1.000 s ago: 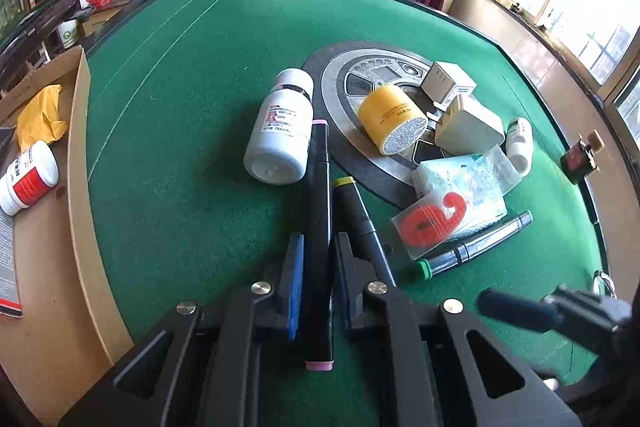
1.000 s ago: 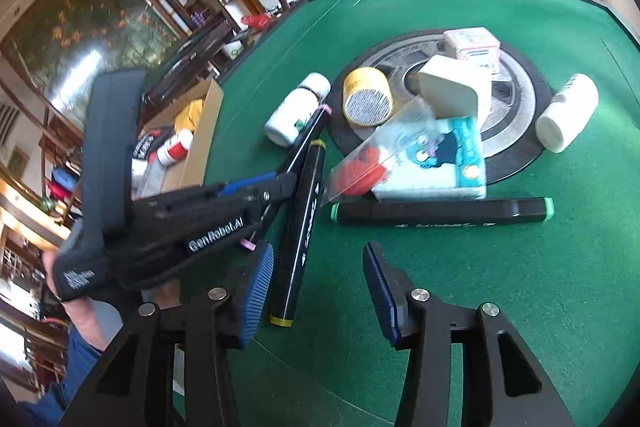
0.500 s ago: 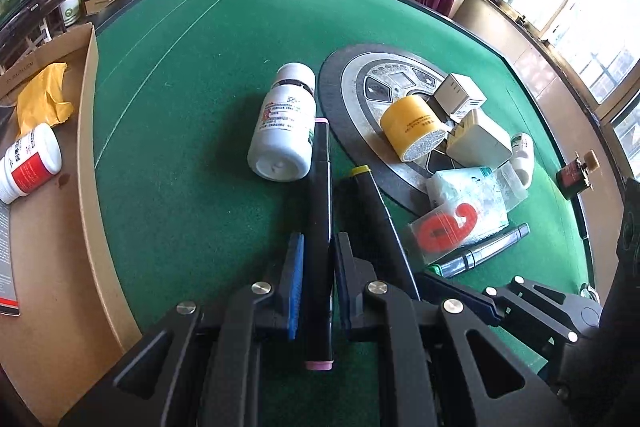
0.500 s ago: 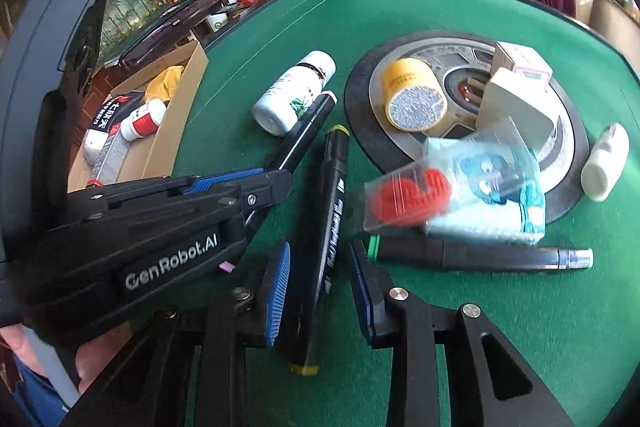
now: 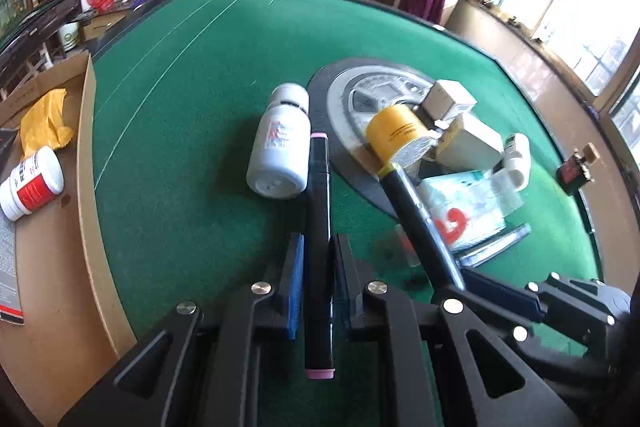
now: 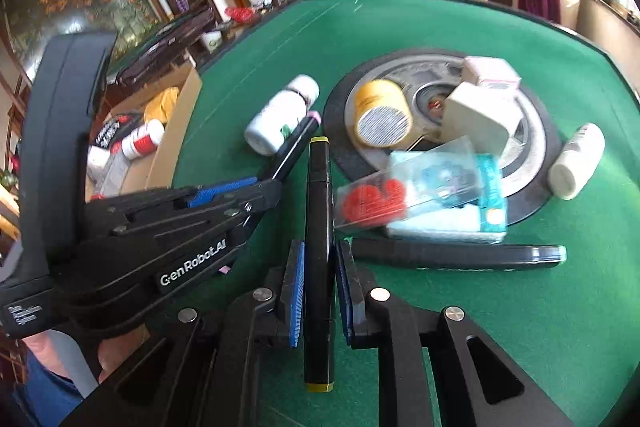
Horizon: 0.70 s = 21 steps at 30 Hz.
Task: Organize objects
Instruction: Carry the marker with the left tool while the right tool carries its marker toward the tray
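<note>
My left gripper (image 5: 317, 259) is shut on a black marker with pink ends (image 5: 318, 203), which points forward beside a white pill bottle (image 5: 282, 147). My right gripper (image 6: 319, 267) is shut on a black marker with yellow ends (image 6: 319, 195); this marker also shows in the left wrist view (image 5: 416, 215). The left gripper shows at the left of the right wrist view (image 6: 224, 195). A third marker with green ends (image 6: 456, 255) lies on the green felt table (image 6: 520, 327) to the right.
A round dark centre plate (image 6: 536, 131) holds a yellow jar (image 6: 380, 115), white boxes (image 6: 476, 119) and clear packets (image 6: 424, 187). A small white bottle (image 6: 576, 167) lies at right. A cardboard box (image 5: 52, 227) at left holds a red-labelled bottle (image 5: 30, 183) and yellow packet (image 5: 44, 119).
My right gripper moved in over the yellow-ended marker and shut on it, and that marker has lifted and turned. My left gripper stays shut on the pink-ended marker.
</note>
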{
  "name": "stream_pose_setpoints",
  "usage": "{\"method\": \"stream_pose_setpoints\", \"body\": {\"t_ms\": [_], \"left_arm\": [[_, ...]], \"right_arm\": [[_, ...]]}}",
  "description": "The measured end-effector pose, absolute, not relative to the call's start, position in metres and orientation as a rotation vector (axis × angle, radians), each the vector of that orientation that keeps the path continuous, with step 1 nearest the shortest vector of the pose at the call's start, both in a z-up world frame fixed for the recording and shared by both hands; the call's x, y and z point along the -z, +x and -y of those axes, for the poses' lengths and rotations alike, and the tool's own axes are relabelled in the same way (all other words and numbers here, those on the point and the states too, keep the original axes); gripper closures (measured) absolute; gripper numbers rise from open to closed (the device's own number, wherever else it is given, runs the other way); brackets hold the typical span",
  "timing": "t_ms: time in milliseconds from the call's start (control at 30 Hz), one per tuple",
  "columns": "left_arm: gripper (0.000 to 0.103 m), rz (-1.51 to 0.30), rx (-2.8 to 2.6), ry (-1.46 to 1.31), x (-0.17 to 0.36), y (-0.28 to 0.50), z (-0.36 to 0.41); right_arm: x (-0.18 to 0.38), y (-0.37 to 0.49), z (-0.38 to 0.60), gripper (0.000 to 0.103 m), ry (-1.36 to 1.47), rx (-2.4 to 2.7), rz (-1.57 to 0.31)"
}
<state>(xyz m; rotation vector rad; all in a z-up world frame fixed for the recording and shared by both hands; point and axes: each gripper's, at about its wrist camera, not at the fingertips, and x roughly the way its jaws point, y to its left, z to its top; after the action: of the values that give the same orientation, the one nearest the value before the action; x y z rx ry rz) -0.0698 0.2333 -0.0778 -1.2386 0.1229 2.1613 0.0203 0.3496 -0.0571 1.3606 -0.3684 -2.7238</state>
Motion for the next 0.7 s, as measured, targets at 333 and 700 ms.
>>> {"method": "stream_pose_setpoints", "body": {"t_ms": [333,700], "left_arm": [[0.089,-0.095,-2.204,-1.064,0.053,-0.053,-0.226],[0.089,-0.127,-2.270,-1.026,0.049,-0.050,-0.228]], "right_arm": [[0.046,0.024,-0.361,0.087,1.307,2.738,0.485],[0.042,0.025,-0.362,0.087,1.261,2.732,0.543]]}}
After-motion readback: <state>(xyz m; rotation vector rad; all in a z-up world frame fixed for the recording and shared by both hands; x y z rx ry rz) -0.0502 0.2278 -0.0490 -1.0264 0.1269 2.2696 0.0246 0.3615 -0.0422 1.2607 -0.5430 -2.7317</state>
